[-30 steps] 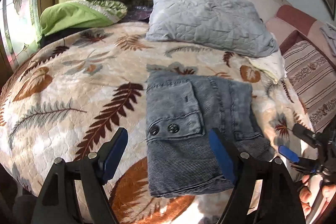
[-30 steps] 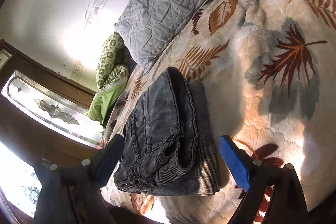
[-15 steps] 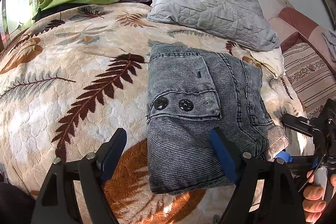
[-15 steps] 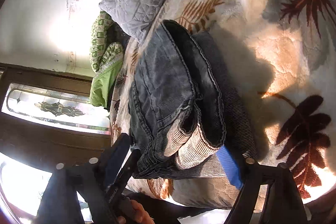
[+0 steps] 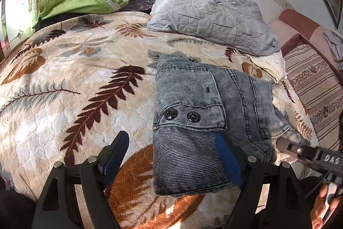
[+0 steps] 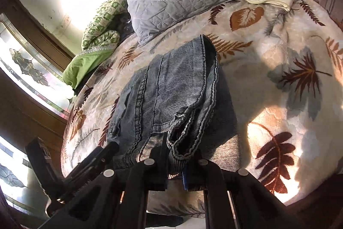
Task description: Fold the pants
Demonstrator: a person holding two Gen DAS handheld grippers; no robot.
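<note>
The left tongs [image 5: 171, 156] are built of matte black angular arms with triangular cut-outs, each fastened by round silver screw heads, and each arm ends in a flat blue pad on its inner face. The right tongs [image 6: 174, 166] share the same black frame, silver screws and blue pads. Seen from the left wrist view, their black body carries the white letters "DAS". A bare hand [image 5: 323, 207] shows at the lower right edge; no sleeve is visible.
</note>
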